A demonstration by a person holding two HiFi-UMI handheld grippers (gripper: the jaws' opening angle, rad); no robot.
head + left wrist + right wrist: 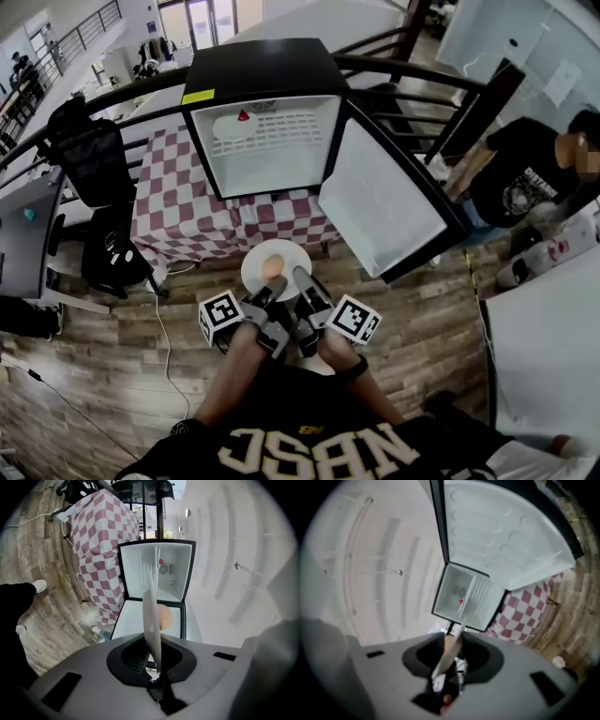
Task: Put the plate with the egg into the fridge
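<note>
A white plate (pixel 292 254) carrying a tan egg (pixel 272 268) hangs over the wood floor in front of the open fridge (pixel 267 150). My left gripper (pixel 265 292) is shut on the plate's near rim. In the left gripper view the plate (pixel 151 616) stands edge-on between the jaws, with the egg (pixel 165 617) beside it. My right gripper (pixel 302 281) reaches the rim from the right. In its own view the plate's edge (pixel 451 651) lies slanted between the jaws of the right gripper (pixel 451 667), with a dark gap beside it.
The fridge door (pixel 375 197) swings out to the right. On the fridge's wire shelf lies a white dish with something red (pixel 235 122). A checkered tablecloth (pixel 178 216) hangs under the fridge. There is a black chair (pixel 94 159) at left and a person (pixel 525 178) at right.
</note>
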